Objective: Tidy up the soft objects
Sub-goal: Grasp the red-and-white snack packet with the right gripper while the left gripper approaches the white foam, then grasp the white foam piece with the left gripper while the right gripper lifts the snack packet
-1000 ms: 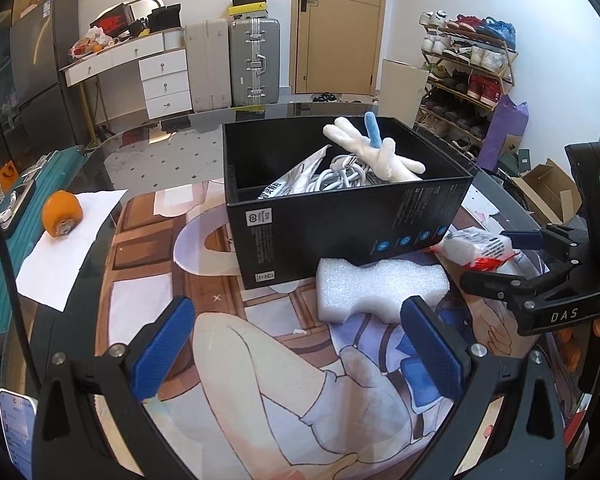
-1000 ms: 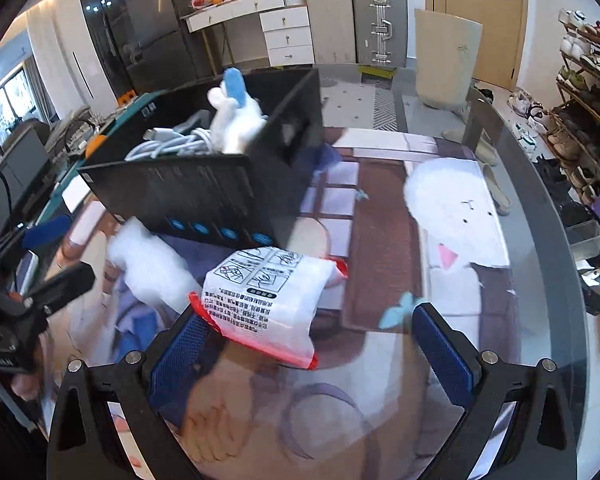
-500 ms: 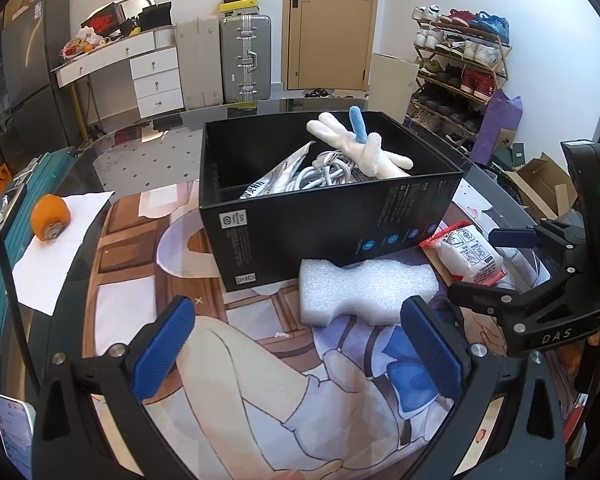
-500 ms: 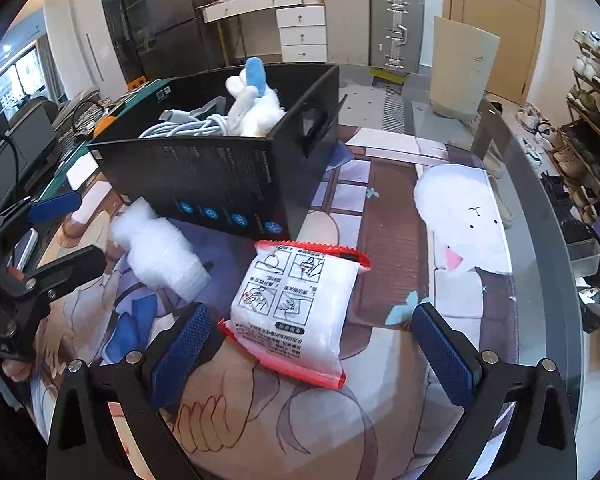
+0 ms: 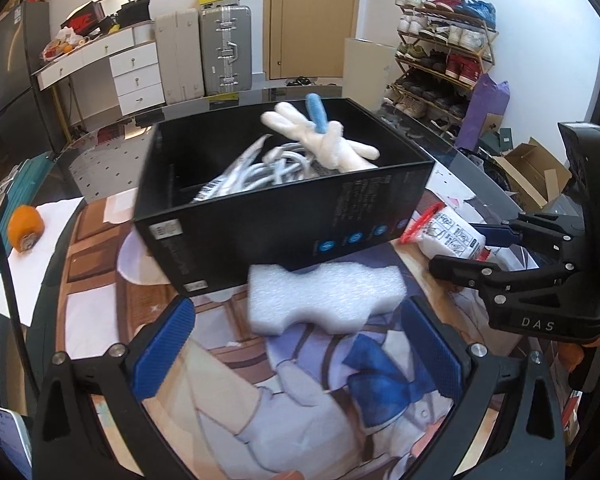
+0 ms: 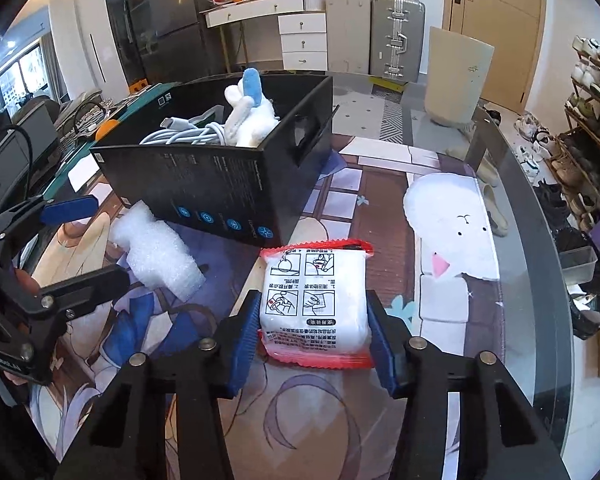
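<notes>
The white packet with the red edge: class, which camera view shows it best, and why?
The right wrist view: the packet lies centred, its printed face whole, between the closing blue pads of the right tool. The left wrist view shows the packet small, at the edge, partly hidden by that tool.

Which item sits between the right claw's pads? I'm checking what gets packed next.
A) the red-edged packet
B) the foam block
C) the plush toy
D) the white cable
A: the right claw is closing, its blue pads against both sides of the packet, while the foam block lies on the mat and the plush toy and cable are in the box.
</notes>
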Tool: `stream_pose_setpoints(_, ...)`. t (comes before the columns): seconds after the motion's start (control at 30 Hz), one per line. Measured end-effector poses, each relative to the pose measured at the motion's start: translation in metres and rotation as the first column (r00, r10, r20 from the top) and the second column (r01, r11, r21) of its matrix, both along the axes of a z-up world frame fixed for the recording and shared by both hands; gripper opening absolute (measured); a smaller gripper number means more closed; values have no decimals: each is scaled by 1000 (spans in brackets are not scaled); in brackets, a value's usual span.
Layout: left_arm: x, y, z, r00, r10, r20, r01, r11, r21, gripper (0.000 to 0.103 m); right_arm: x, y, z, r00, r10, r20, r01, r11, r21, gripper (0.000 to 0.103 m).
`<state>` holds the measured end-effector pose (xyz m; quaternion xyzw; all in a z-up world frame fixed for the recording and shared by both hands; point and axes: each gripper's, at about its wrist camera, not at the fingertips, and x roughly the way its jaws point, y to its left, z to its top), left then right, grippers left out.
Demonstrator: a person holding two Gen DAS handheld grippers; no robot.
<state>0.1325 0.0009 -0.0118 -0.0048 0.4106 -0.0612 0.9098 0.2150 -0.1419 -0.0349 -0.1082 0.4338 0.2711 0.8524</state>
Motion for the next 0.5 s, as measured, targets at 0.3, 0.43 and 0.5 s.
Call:
stream_pose_setpoints(0.3, 9, -21, -9, 998, -19, -53, 21, 999, 49, 103, -1, -4, -1, 1000, 9, 0, -9, 1000, 5, 50)
stream_pose_setpoints(0.43, 14, -25, -12, 998, -1, -66, 6, 998, 66, 103, -3, -2, -1, 1000, 11, 10, -11, 1000, -4, 51)
stream_pose_setpoints(0.5, 16, -26, -12, 998, 5, -70, 0, 998, 65, 103, -3, -3, -1, 1000, 16, 9, -16, 1000, 1, 51)
